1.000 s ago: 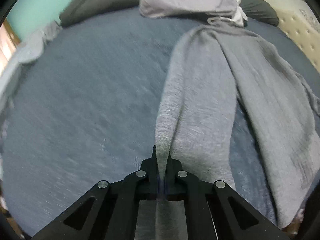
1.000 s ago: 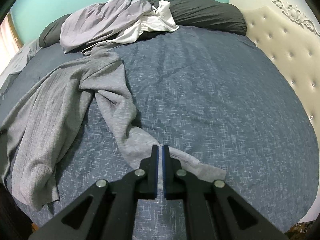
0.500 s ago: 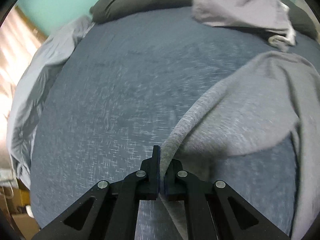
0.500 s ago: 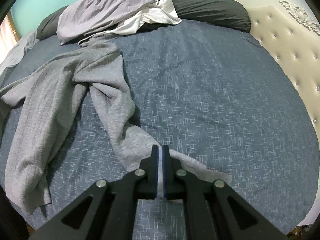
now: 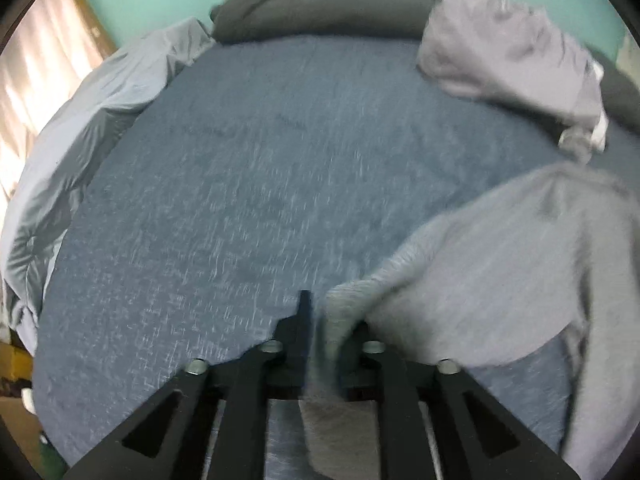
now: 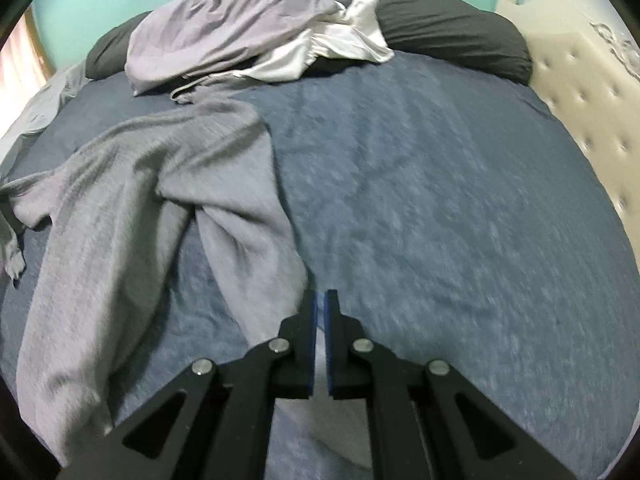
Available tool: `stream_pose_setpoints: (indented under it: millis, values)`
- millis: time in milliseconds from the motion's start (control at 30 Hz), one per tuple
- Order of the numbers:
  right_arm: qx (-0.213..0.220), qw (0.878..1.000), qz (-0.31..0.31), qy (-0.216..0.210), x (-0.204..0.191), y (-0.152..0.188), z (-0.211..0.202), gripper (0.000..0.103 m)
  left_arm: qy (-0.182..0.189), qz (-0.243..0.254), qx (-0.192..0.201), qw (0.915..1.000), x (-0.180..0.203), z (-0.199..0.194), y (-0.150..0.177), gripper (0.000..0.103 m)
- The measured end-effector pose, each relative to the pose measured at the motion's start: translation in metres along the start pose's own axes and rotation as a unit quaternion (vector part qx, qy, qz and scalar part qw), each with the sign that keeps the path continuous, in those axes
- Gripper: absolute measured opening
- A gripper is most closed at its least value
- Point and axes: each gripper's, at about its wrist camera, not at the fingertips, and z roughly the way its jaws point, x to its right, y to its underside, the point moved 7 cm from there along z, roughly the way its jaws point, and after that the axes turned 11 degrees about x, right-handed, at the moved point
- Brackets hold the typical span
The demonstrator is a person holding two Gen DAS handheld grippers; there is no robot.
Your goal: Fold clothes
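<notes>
A grey knit garment point(image 6: 120, 208) lies crumpled across the left half of a blue bed cover point(image 6: 440, 200). One long part of it runs down to my right gripper point(image 6: 321, 308), which is shut on its end; pale cloth shows between the blue pads. In the left wrist view the same garment point(image 5: 500, 264) fills the right side. Its edge hangs slack between the fingers of my left gripper point(image 5: 330, 320) and drapes over the right finger. The left jaws are opening, and a gap shows beside the left finger point(image 5: 305, 308).
A heap of lilac and white clothes point(image 6: 224, 40) lies at the far side against a dark pillow point(image 6: 452, 28). A tufted cream headboard point(image 6: 592, 92) borders the bed on the right. A pale grey blanket point(image 5: 80, 128) is bunched along the bed's left edge.
My left gripper has swung left over the bed, pulling the garment's edge with it, and its jaws have parted. My right gripper shifted along with the garment's end, still shut on it.
</notes>
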Motion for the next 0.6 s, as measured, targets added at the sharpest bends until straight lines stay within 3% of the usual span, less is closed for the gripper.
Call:
stream_pose_setpoints:
  millis: [67,167,267,400,600]
  values:
    - [0.002,1.0,0.01,-0.014,-0.007,-0.013,0.011,0.009,0.028,0.016,0.014,0.9994,0.014,-0.007,-0.014,0.035]
    - [0.004,0.999,0.023,-0.029,-0.015,-0.035,0.031,0.021,0.039,0.03,0.023,0.9985,0.036,-0.01,-0.03,0.037]
    - [0.007,0.999,0.032,-0.038,-0.023,-0.055,0.048,0.022,0.064,0.039,0.023,0.9969,0.071,-0.005,-0.048,0.038]
    - [0.006,0.999,0.024,-0.04,-0.033,-0.077,0.071,0.022,0.032,0.026,0.011,0.9991,0.076,0.013,-0.067,0.039]
    - [0.004,0.999,0.021,-0.044,-0.039,-0.1,0.107,0.022,-0.027,-0.068,0.021,0.9971,0.033,0.032,-0.085,0.039]
